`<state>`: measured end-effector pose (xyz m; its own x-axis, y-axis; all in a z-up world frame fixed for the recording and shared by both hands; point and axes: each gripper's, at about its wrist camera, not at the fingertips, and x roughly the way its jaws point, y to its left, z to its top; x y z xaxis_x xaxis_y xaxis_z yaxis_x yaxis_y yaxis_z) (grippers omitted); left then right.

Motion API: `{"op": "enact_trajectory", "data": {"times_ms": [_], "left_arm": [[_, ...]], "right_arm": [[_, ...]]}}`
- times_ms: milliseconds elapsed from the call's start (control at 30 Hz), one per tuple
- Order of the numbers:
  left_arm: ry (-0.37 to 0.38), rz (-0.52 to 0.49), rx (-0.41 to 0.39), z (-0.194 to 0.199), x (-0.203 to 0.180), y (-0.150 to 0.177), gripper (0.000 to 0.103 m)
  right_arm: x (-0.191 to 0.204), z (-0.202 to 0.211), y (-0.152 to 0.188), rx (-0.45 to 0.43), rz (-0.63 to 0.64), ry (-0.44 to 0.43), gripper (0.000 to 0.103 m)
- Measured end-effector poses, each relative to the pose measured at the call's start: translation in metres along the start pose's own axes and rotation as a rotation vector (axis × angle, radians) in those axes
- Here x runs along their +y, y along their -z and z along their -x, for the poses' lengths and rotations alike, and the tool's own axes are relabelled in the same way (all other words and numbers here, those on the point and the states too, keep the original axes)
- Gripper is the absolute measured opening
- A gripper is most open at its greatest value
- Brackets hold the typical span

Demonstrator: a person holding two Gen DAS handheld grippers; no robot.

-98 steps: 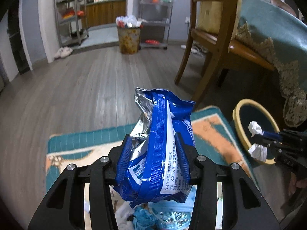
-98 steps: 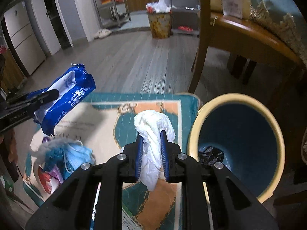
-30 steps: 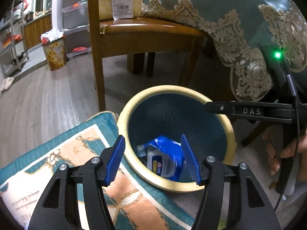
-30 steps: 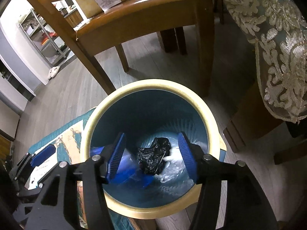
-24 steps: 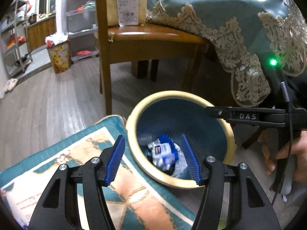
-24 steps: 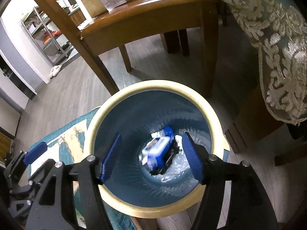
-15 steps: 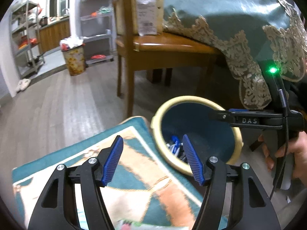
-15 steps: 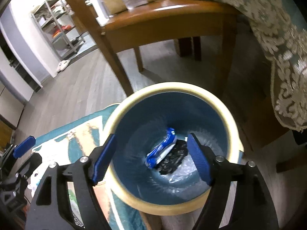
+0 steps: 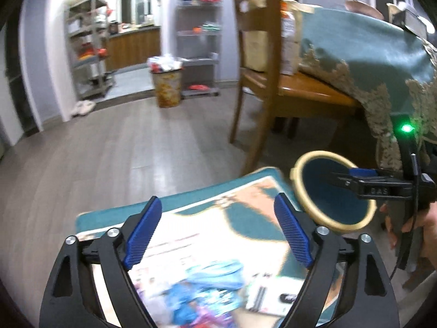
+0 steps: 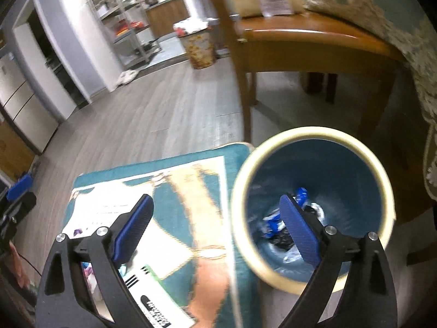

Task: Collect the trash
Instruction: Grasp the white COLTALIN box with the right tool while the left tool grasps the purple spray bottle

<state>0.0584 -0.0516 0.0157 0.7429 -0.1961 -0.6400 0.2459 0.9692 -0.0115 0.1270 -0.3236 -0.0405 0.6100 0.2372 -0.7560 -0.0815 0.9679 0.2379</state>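
Observation:
My left gripper (image 9: 217,232) hangs over the teal and cream mat (image 9: 245,191), jaws opening wide with nothing between them. Below it lies a blurred pile of blue trash (image 9: 202,292) and a flat white pack (image 9: 273,295). The cream-rimmed blue bin (image 9: 293,175) stands to the right, with my right gripper (image 9: 341,177) over its mouth. In the right wrist view my right gripper (image 10: 215,227) is also opening and empty, straddling the bin's rim (image 10: 314,131). A blue wrapper (image 10: 300,192) and a black bag (image 10: 281,239) lie inside. My left gripper (image 10: 19,195) shows at the far left.
A wooden chair (image 9: 254,87) and a table with a teal lace cloth (image 9: 368,54) stand close behind the bin. A hand (image 9: 426,229) holds the right gripper. Across the wooden floor are a yellow bin (image 9: 166,87), metal shelves (image 9: 87,43) and slippers (image 9: 82,108).
Both grippers have pulled back from the bin toward the mat, and their jaws have spread wider. The blue wrapper fell and settled in the bin. The trash pile has come into the left view.

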Motion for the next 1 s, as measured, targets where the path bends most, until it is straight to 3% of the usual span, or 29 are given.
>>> {"op": "enact_trajectory", "data": {"times_ms": [333,533,700,867,1000], "left_arm": [[-0.139,0.091,0.045,0.027,0.070,0.044,0.088],[-0.148,0.109,0.092,0.030,0.083,0.081,0.089],[-0.155,0.127,0.161,0.012,0.091,0.097,0.089],[-0.156,0.077,0.233,-0.003,0.086,0.111,0.089],[-0.133,0.100,0.265,-0.006,0.088,0.117,0.089]], "right_arm": [[0.065,-0.005,0.030,0.050,0.155,-0.090,0.094],[0.094,-0.014,0.063,0.125,0.280,-0.122,0.094],[0.108,-0.028,0.096,0.200,0.412,-0.086,0.094],[0.114,-0.034,0.115,0.245,0.465,-0.097,0.094],[0.114,-0.039,0.122,0.271,0.474,-0.105,0.094]]}}
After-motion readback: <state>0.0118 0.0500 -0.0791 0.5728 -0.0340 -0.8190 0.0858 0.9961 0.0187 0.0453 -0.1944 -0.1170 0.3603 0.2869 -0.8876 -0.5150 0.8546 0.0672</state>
